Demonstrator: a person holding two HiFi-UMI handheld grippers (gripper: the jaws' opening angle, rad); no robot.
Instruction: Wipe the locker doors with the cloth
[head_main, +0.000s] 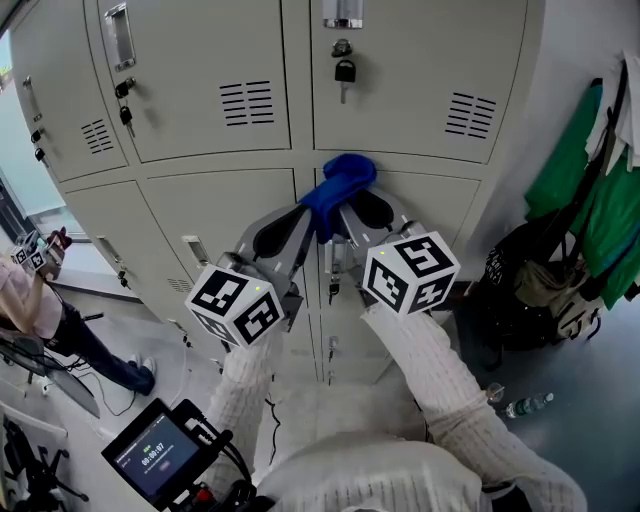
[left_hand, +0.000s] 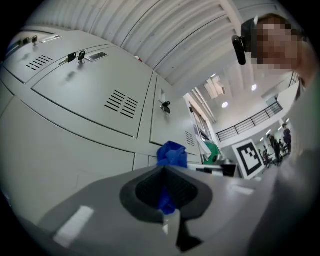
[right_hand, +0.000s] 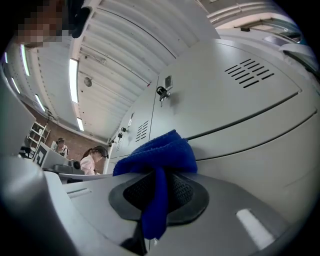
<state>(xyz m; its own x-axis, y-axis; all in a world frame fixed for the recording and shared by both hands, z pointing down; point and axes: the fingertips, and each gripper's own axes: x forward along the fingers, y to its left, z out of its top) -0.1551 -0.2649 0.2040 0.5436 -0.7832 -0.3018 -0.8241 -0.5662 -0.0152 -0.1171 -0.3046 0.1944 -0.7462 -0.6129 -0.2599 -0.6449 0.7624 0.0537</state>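
A blue cloth (head_main: 340, 183) is bunched against the grey locker doors (head_main: 420, 80), at the top edge of a lower door just below the upper row. My left gripper (head_main: 312, 215) and right gripper (head_main: 346, 208) meet at it from below, each shut on a part of the cloth. In the left gripper view a strip of the cloth (left_hand: 171, 154) runs down between the jaws of the left gripper (left_hand: 165, 175). In the right gripper view the cloth (right_hand: 159, 152) drapes over the tips of the right gripper (right_hand: 157, 177), with a fold hanging between them.
A padlock (head_main: 344, 72) hangs on the upper right door and keys (head_main: 125, 100) on the upper left. Green garments and bags (head_main: 580, 220) hang at the right, with a bottle (head_main: 527, 405) on the floor. A person (head_main: 40, 300) is at the left.
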